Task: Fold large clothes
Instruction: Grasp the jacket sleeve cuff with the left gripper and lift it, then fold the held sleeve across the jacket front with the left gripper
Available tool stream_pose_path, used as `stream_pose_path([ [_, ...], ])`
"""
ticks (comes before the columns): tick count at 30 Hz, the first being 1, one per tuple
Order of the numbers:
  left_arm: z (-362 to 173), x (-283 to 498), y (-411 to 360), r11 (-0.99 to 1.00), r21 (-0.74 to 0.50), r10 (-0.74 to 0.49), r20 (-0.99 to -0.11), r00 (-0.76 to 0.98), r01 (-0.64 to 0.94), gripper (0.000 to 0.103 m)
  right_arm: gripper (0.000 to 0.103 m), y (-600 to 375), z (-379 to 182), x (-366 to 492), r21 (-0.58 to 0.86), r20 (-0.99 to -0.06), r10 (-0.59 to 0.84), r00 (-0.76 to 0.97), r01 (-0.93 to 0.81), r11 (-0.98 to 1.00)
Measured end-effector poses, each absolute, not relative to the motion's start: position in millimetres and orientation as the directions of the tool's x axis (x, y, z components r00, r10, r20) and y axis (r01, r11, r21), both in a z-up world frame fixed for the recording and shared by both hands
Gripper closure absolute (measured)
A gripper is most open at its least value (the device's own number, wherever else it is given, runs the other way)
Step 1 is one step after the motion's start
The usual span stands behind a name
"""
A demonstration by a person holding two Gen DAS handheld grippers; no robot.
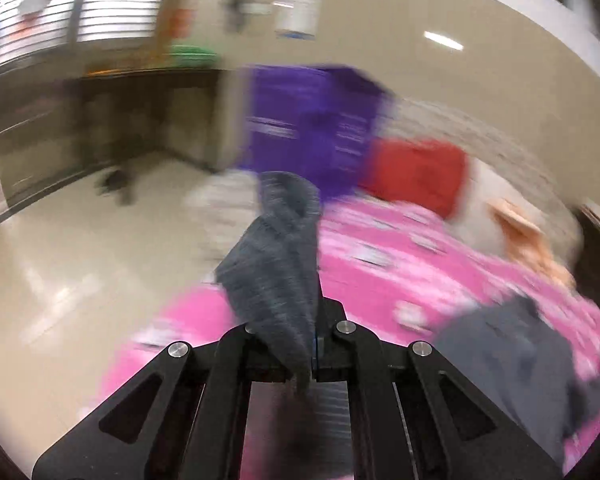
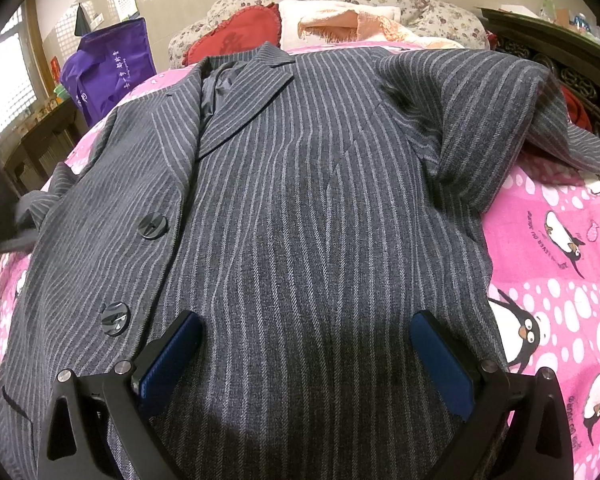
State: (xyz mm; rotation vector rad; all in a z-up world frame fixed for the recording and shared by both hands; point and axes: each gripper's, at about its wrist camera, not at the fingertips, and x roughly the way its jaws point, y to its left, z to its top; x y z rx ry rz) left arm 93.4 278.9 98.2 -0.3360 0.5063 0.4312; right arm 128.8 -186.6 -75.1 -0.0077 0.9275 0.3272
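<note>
Left wrist view motion-blurred throughout. Striped coat point(image 2: 300, 200) hem cut off at bottom edge; bed point(image 2: 560, 240) beneath largely hidden.

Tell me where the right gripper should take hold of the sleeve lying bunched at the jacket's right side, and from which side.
Probably take the sleeve at its free cuff end, coming in from the right over the pink bedsheet. That end lies flat and loose past the jacket body, so one finger could slip under a single layer. The right gripper is open above the hem.
</note>
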Motion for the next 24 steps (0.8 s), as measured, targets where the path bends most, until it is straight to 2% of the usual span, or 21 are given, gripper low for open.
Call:
stream_pose_path([
  [4,83,157,158,0.951,-0.226,0.051,-0.553,0.831,-0.209,0.098,0.000,-187,-75,129,0.138,-0.785,0.278,0.554,-0.281,0.950],
  [7,50,193,88,0.976,-0.184,-0.023,-0.611,0.792,-0.113,0.098,0.000,-188,-76,128,0.142,-0.784,0.281,0.554,-0.281,0.949],
  [11,-19,226,22,0.996,-0.013,0.050,-0.755,0.653,-0.090,0.096,0.000,-188,-76,128,0.144,-0.783,0.283,0.554,-0.281,0.949],
  [12,-30,227,15,0.995,0.020,0.079,-0.771,0.632,-0.100,0.095,0.000,-188,-76,128,0.145,-0.783,0.284,0.554,-0.281,0.949],
  [13,-38,225,9,0.993,0.048,0.105,-0.776,0.622,-0.107,0.089,0.000,-188,-76,128,0.146,-0.782,0.285,0.554,-0.281,0.948],
  [15,-40,220,2,0.992,0.089,0.126,-0.759,0.639,-0.091,0.085,0.000,-188,-76,128,0.146,-0.782,0.285,0.553,-0.282,0.948],
  [16,-40,218,-1,0.991,0.107,0.133,-0.756,0.641,-0.079,0.077,0.000,-188,-76,128,0.145,-0.782,0.285,0.554,-0.282,0.948],
  [17,-39,216,-1,0.991,0.111,0.133,-0.758,0.639,-0.075,0.065,0.000,-188,-77,128,0.145,-0.782,0.284,0.554,-0.282,0.948],
  [19,-36,210,-2,0.992,0.099,0.122,-0.761,0.638,-0.073,0.057,0.000,-187,-77,128,0.144,-0.783,0.283,0.554,-0.282,0.948],
  [22,-28,196,9,0.998,0.029,0.064,-0.758,0.649,-0.064,0.057,0.000,-186,-77,128,0.141,-0.783,0.281,0.555,-0.282,0.949],
  [24,-16,173,19,0.997,-0.011,0.040,-0.726,0.687,-0.070,0.057,0.000,-185,-76,128,0.136,-0.784,0.277,0.556,-0.281,0.950],
])
